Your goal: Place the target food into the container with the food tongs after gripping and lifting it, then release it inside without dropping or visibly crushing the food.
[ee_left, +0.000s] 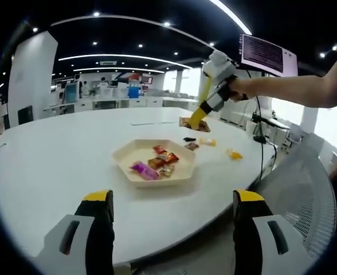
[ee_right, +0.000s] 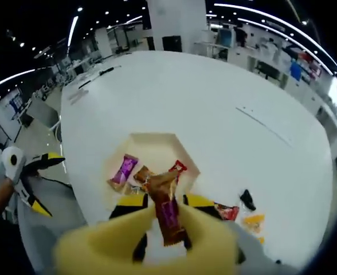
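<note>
A wide white table in a bright open office, seen from two cameras riding on hand-held grippers. Near the table's middle sits a pale hexagonal tray already holding several wrapped snacks: a purple one, a red one and a couple of brown ones. A few more wrapped snacks lie loose on the table just beyond the tray.

In the left gripper view, the left gripper hangs at the near table edge, its two yellow-tipped jaws wide apart with nothing between them. Across the table a person's bare arm holds the right gripper high in the air, its yellow tongs pointing down with a brown packet at their tip.

In the right gripper view, the right gripper has its yellow tongs closed on a brown wrapped snack bar. The bar's long axis runs along the tongs, pointing away from the camera toward the tray, which lies just ahead and below (the bar's far end overlaps the tray's near rim in this view). The wrapper looks whole, not squashed.

The coming move likely turns on that short gap: the right hand carries the bar forward and down over the tray before opening
</note>
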